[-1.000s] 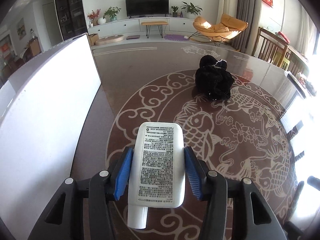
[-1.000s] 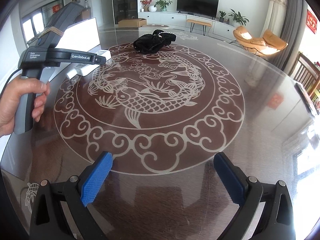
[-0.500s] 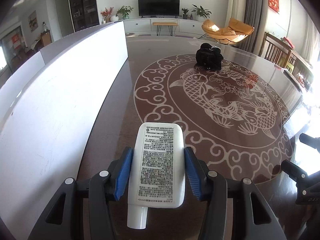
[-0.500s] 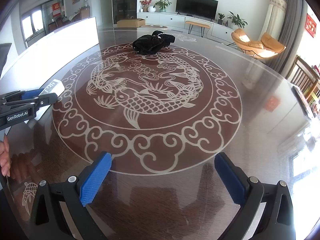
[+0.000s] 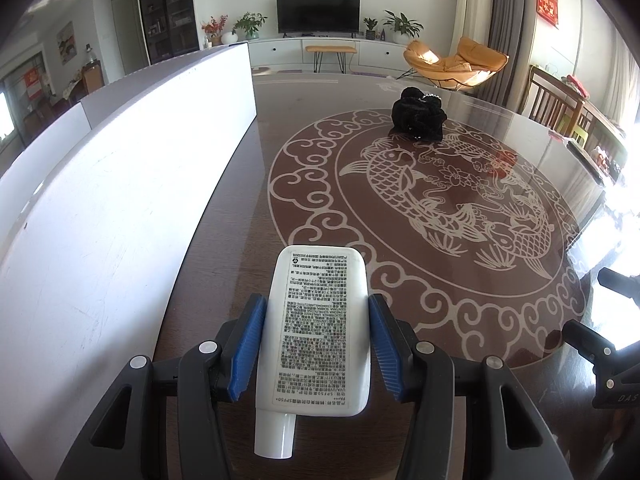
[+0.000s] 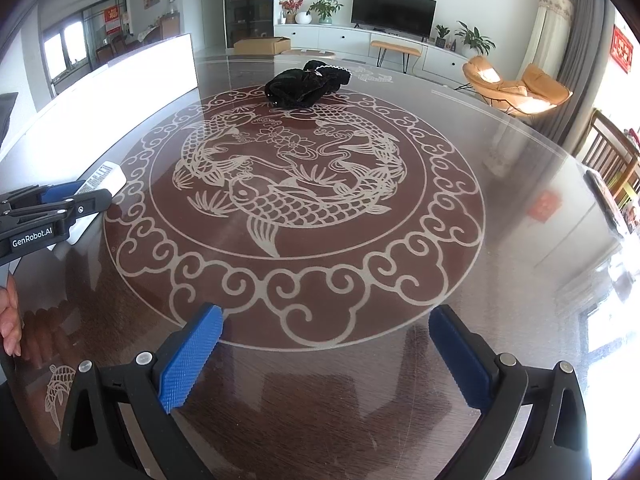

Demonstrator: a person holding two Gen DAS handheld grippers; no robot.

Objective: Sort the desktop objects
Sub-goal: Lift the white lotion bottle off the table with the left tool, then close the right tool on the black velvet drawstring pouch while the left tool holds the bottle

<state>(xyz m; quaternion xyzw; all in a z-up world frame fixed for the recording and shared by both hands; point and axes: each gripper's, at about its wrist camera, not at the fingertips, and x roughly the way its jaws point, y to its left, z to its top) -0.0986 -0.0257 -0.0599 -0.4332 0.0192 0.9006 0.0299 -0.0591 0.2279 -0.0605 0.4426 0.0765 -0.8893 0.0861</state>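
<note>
Glossy koi-patterned table: left hand-held gripper clamps a white tube; right hand-held gripper gapes wide, black bundle at twelve o'clock.

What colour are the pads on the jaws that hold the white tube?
Blue pads, ribbed, clamping the tube; clearest in the left wrist view.

Pretty normal living room back there: a flat TV on a long white cabinet, some potted plants next to it, an orange lounge chair by the grey curtain, plus a cardboard box on the floor.
</note>
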